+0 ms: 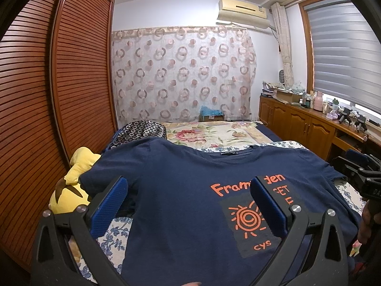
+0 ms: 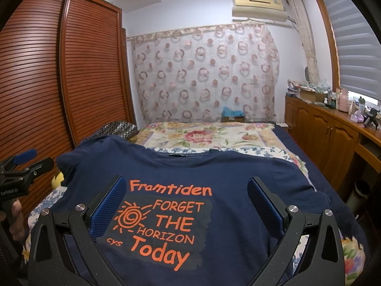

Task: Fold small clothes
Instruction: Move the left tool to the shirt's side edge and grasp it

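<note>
A navy T-shirt (image 1: pixel 181 190) with orange print lies spread flat, front up, on the bed, collar toward the far end; it also shows in the right wrist view (image 2: pixel 228 190). My left gripper (image 1: pixel 188 190) is open and empty, hovering above the shirt's left half. My right gripper (image 2: pixel 187 190) is open and empty, above the printed chest. The right gripper shows at the right edge of the left wrist view (image 1: pixel 362 169), and the left gripper at the left edge of the right wrist view (image 2: pixel 23 162).
A yellow plush toy (image 1: pixel 71 186) lies at the bed's left edge beside the slatted wooden wardrobe (image 1: pixel 47 83). A floral quilt (image 1: pixel 214 133) and a dark patterned pillow (image 1: pixel 140 131) lie beyond the shirt. A wooden cabinet (image 1: pixel 309 124) with clutter runs along the right.
</note>
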`<state>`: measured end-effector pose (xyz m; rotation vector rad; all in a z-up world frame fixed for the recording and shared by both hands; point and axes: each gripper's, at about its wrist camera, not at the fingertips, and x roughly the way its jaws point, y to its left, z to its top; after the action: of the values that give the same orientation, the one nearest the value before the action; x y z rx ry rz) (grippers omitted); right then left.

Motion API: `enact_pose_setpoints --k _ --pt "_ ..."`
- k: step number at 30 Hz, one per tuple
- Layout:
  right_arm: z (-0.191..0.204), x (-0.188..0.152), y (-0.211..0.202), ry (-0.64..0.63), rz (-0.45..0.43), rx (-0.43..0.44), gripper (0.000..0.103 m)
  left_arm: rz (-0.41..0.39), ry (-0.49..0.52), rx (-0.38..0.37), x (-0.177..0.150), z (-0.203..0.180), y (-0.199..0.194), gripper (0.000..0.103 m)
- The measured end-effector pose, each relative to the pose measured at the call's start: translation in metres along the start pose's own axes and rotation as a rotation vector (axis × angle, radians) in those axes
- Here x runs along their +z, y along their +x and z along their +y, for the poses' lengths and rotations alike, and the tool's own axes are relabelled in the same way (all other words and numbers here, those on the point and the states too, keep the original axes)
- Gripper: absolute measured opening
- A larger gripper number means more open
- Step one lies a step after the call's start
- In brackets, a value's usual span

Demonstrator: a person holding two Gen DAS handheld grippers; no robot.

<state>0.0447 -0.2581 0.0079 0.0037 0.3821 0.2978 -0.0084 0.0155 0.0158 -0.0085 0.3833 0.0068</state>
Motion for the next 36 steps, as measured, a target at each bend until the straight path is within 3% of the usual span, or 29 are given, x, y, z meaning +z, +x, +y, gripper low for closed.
enact_pose_setpoints --k 6,20,36 --pt "0.005 0.0 -0.001 -0.011 -0.002 0.006 0.103 0.006 0.002 -0.001 0.0 0.004 0.001 0.103" --pt "0.042 -0.002 0.038 -0.07 0.071 0.145 0.103 0.066 0.006 0.06 -0.006 0.063 0.031 0.103" --pt "0.074 0.01 0.079 -0.142 0.107 0.235 0.103 0.165 0.0 0.035 -0.003 0.122 0.076 0.103"
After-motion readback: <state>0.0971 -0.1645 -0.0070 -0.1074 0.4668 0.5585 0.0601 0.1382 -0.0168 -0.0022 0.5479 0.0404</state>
